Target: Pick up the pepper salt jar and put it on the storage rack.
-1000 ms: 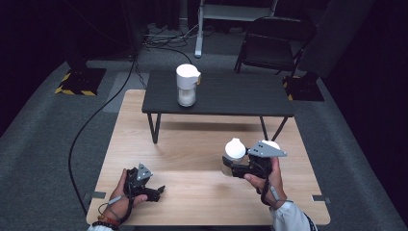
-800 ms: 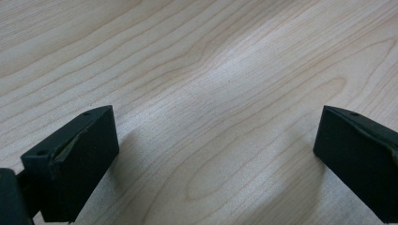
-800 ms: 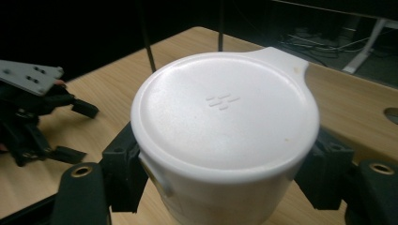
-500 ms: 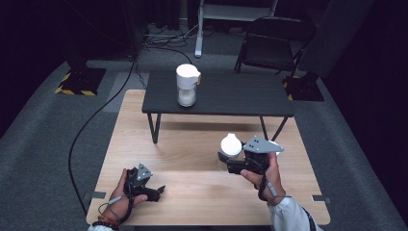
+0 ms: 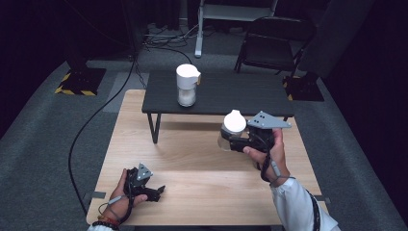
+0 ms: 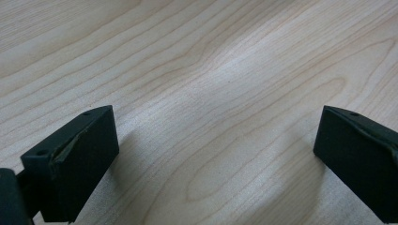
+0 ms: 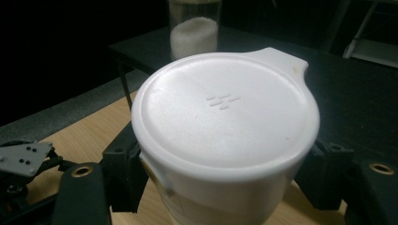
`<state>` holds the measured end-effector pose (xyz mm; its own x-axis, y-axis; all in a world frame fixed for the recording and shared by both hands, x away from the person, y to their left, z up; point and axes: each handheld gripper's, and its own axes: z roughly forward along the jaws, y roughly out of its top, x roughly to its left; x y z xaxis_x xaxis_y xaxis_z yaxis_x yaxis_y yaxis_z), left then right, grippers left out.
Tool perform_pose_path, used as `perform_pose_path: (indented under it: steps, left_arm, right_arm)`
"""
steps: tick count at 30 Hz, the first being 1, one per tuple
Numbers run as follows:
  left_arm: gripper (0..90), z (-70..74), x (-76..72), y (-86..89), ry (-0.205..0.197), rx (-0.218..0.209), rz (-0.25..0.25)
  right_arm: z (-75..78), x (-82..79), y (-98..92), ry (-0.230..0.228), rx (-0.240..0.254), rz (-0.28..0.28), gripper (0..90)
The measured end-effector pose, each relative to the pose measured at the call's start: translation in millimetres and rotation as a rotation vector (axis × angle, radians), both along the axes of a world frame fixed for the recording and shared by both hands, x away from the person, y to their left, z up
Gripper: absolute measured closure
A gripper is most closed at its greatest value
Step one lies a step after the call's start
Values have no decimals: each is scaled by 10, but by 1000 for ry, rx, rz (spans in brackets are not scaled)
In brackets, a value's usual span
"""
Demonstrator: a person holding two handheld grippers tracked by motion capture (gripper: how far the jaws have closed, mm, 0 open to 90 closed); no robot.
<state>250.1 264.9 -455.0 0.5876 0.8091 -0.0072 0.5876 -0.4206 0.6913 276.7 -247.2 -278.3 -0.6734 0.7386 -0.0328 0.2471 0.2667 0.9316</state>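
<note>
You are holding the clear, white-lidded plastic jar (image 5: 231, 129) in the air above the pale wooden table (image 5: 202, 192), just in front of the low black side table (image 5: 240, 94). Your right gripper (image 5: 230, 142) is clamping its jaws tight against the jar's body just under the lid, so the whole weight is hanging on two small pads. That is where the risk is sitting: a smooth, rounded wall could be slipping down or twisting between the jaws, and any quick swing could be tipping the jar. The lid's pour spout is facing away from you in the right gripper view; I cannot tell whether it is sealed, nor what is inside.

Ahead of you, a second clear jar with a white lid and white granules (image 5: 187, 85) is standing upright on the black table. If you are heading there, the near edge of that table is the thing to clear, and that jar is the thing to avoid knocking.

Your left gripper (image 5: 153, 190) is resting near the front-left of the wooden table, jaws wide apart and gripping nothing, well apart from the jar.
</note>
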Motion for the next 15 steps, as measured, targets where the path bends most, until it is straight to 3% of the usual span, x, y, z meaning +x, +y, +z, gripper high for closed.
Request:
perform_pose_path:
  steps: [15]
  left_arm:
    - [1,-1,2,2,0,-1,-1]
  right_arm:
    - [374,150,29,-36,12,-37,291]
